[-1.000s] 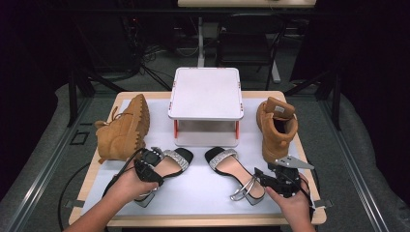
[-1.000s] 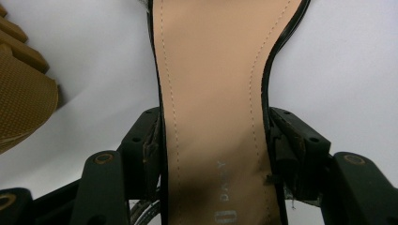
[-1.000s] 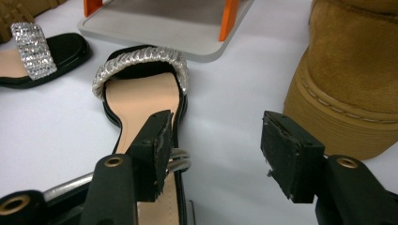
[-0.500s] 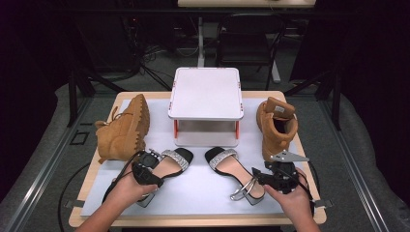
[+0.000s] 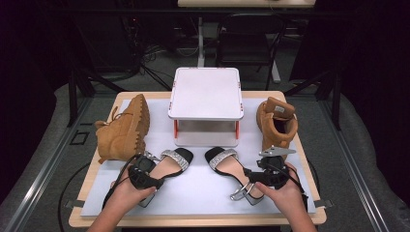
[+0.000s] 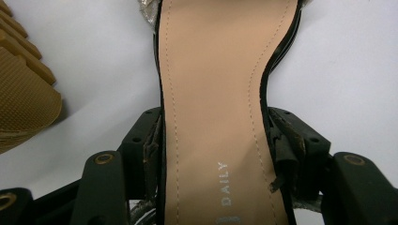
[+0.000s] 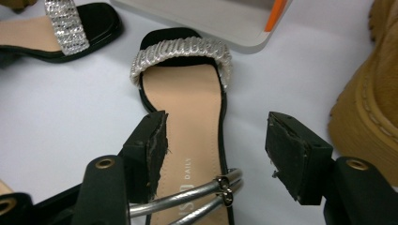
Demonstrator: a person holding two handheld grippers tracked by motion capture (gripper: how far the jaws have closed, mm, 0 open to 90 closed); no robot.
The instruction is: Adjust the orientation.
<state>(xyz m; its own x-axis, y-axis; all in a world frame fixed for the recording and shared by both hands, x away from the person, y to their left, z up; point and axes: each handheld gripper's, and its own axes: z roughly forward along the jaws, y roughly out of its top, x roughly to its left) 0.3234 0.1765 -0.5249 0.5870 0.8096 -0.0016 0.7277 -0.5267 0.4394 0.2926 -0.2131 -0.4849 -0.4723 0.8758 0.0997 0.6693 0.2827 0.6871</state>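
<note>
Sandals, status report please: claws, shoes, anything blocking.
Left claw shut on left sandal. Right claw just opened wider, astride right sandal, pads clear. White stand ahead, boots at both sides.

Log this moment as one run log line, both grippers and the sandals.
left gripper: shut on left sandal | right gripper: jaws just opening, pads off right sandal | both sandals on white mat

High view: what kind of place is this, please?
Probably a lab or studio set up for recording, not a home or shop. The wooden table stands in a dark room, cables run over the floor behind it, and metal rails frame it.
</note>
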